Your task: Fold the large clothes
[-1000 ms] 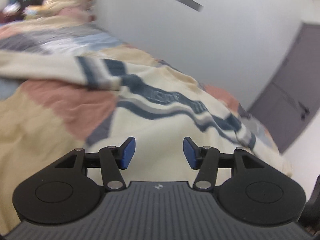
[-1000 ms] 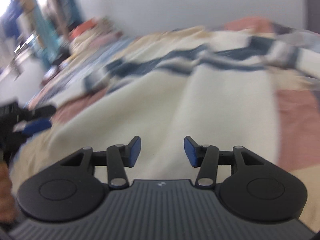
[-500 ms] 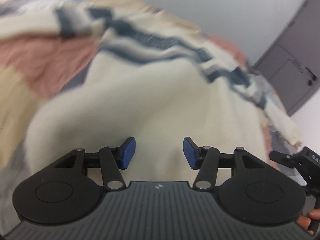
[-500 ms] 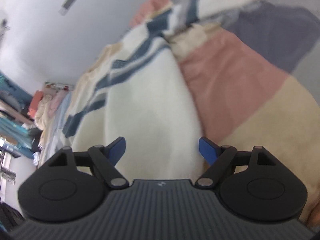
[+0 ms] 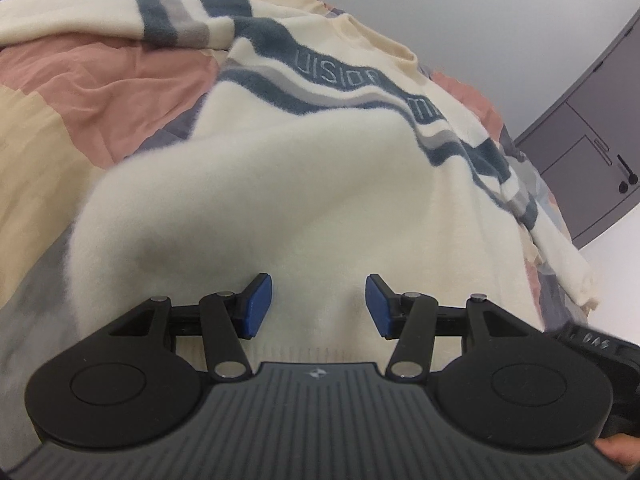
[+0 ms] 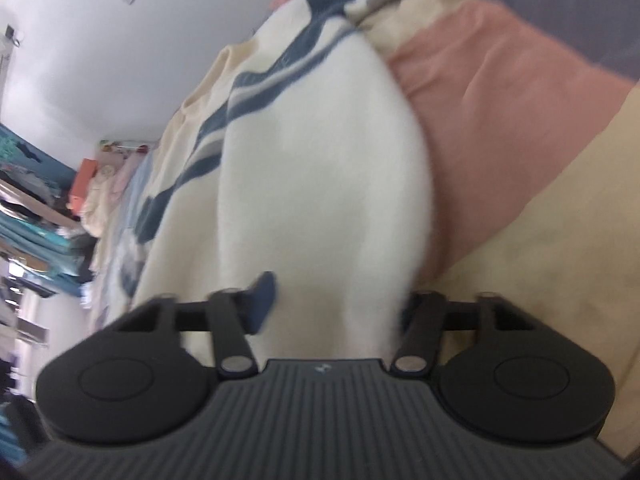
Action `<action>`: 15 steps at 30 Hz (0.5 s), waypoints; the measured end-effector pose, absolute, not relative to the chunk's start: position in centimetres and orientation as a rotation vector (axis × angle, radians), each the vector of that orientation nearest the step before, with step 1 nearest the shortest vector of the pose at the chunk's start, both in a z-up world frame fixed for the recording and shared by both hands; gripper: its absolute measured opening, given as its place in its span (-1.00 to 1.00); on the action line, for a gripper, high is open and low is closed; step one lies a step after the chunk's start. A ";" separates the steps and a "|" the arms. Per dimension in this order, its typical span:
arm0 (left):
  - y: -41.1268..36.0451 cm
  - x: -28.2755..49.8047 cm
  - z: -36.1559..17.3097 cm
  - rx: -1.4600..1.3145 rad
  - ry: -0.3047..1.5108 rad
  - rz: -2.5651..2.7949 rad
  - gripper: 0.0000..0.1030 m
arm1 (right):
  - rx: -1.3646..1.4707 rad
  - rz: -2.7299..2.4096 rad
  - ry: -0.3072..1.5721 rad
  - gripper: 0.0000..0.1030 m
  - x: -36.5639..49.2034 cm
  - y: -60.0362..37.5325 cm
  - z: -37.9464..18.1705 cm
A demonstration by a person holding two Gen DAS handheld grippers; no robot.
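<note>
While the cream sweater (image 5: 304, 184) with wavy blue and grey stripes lies spread on the patchwork bedcover (image 5: 104, 80), the left gripper (image 5: 319, 307) hangs over its hem with jaws spread, fabric between the blue pads but not pinched. The right gripper (image 6: 332, 304) is closing around a raised fold of the sweater (image 6: 320, 168); its right pad is hidden behind the fabric and motion blur leaves contact unclear. A grey door (image 5: 592, 152) is cut off at the edge.

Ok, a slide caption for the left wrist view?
Left gripper, jaws open, over the hem of a cream sweater on a patchwork bedspread.
</note>
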State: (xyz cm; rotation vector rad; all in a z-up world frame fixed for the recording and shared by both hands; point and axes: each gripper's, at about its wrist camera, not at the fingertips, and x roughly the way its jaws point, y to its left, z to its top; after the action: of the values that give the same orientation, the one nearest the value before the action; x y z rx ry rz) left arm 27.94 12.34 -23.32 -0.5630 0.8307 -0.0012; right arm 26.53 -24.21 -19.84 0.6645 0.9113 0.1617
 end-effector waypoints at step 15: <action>12.0 24.9 -22.0 -0.597 0.793 -0.035 0.13 | 0.499 -0.122 0.845 -0.77 26.7 -28.3 -18.7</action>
State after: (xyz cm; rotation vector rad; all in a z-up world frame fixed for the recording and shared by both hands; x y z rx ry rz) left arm 24.92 12.03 -21.97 -0.5969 0.7925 -0.0352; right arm 26.74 -28.28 -18.67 0.4991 0.8453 -0.1222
